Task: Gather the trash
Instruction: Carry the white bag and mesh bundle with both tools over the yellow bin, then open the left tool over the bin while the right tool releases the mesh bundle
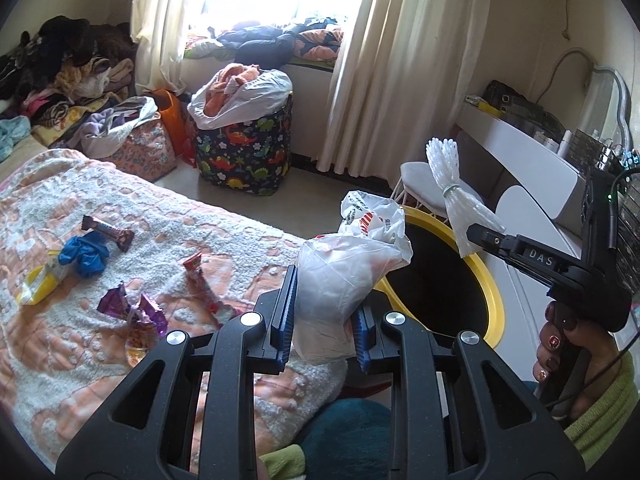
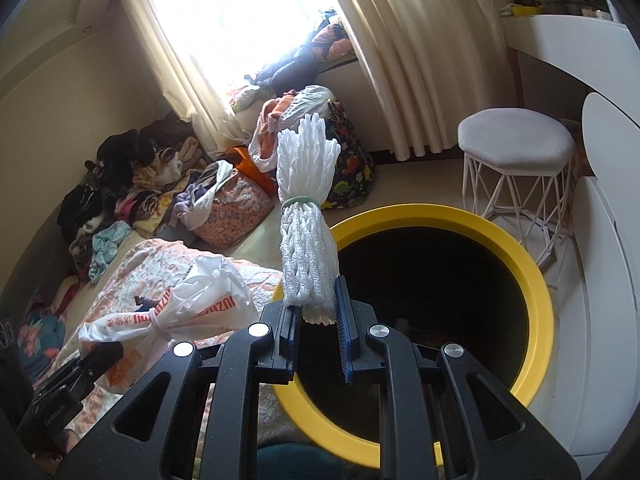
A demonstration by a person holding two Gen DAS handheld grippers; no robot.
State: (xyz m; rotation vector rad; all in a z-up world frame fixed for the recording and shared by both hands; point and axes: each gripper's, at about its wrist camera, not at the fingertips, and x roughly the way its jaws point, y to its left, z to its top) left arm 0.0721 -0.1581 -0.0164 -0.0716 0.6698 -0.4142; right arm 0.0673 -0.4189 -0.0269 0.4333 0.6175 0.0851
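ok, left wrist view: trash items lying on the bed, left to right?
Yellow packet → blue crumpled glove → brown candy bar wrapper → purple wrappers → red wrapper. Right of those, the plastic bag is in the left claw, not on the bed.

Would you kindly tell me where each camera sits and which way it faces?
Left wrist: on the left claw, looking across the bed toward the window; claw holds a plastic bag; right claw and hand show.
Right wrist: on the right claw, looking down into the yellow-rimmed bin; claw holds a foam net bundle.
Shared: bin, bag, bundle, dinosaur hamper.
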